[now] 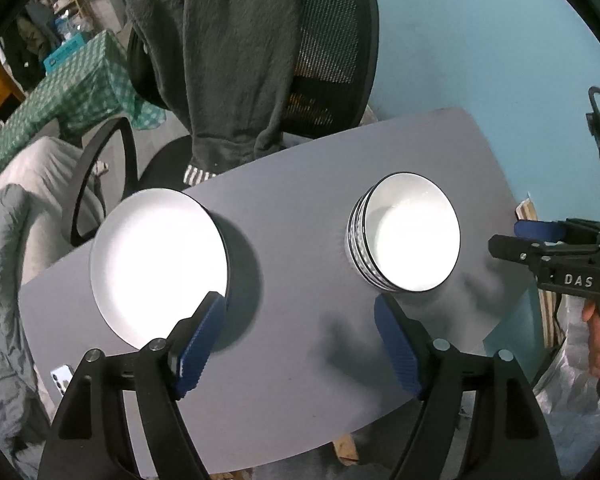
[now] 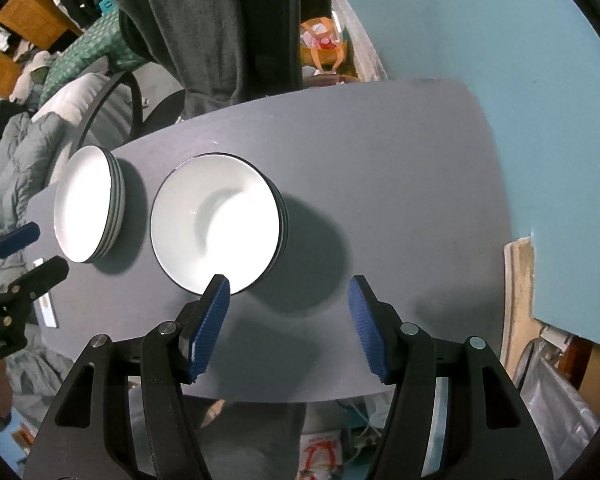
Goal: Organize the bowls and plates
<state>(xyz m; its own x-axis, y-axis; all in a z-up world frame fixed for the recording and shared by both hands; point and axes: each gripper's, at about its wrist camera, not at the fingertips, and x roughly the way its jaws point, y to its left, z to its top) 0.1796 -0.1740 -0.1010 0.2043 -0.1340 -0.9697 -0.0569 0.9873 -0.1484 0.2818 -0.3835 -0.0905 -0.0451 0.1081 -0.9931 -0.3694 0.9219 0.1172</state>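
now the stack of plates (image 2: 86,204) sits at the counter's (image 2: 380,184) left end with the stack of bowls (image 2: 216,224) just beside it. my left tool (image 1: 300,336) hovers above, jaws wide and holding nothing; my right tool (image 2: 288,320) hangs partly open, also holding nothing. a draped chair (image 1: 260,60) stands behind.

grey table, 2 stacks of dishes on it

The table (image 2: 380,184) carries a plate stack (image 2: 86,204) and a bowl stack (image 2: 216,224), both ahead-left of the right tongs (image 2: 288,292).
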